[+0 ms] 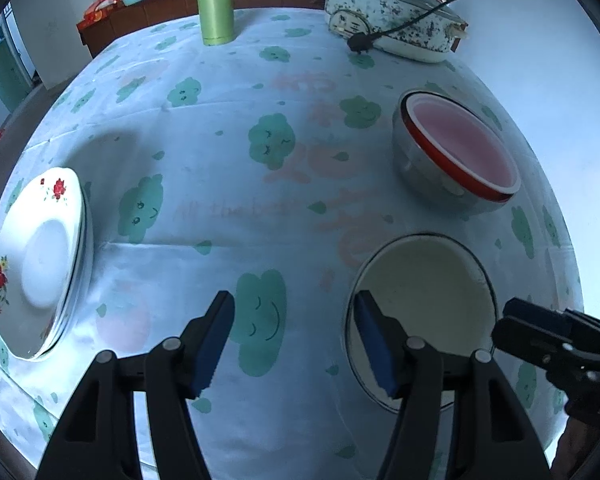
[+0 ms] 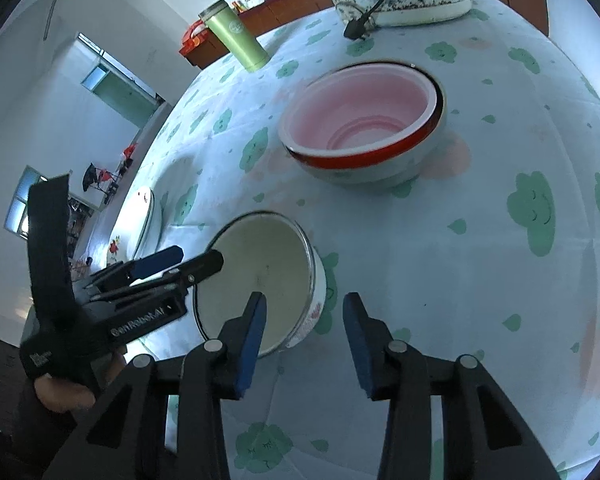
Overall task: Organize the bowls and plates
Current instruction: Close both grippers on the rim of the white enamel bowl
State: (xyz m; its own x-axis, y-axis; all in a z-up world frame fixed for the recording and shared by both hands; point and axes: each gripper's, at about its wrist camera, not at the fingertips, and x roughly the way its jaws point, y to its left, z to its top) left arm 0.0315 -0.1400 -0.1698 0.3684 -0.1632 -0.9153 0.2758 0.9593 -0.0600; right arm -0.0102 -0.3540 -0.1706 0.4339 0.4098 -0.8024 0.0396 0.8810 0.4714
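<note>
we are holding our right gripper (image 2: 304, 340) unclenched astride the cream bowl's (image 2: 260, 264) rim, left gripper (image 1: 294, 340) unclenched above the worktop (image 1: 220, 160).

A cream bowl (image 1: 424, 300) with a thin dark rim sits upright on the tablecloth nearest the camera; the right wrist view shows a white outer wall with a small red floral mark near its base (image 2: 268, 276). It is empty. Beyond it, apart, stands a nested pair: a pink-lined bowl (image 2: 364, 120) with a red outer band sits inside a metal bowl (image 1: 416, 164), slightly tilted so its rim rides higher on one side. Well to the left lies a stack of plates (image 1: 40, 256), white with red flowers on the rim, upright and empty.
</note>
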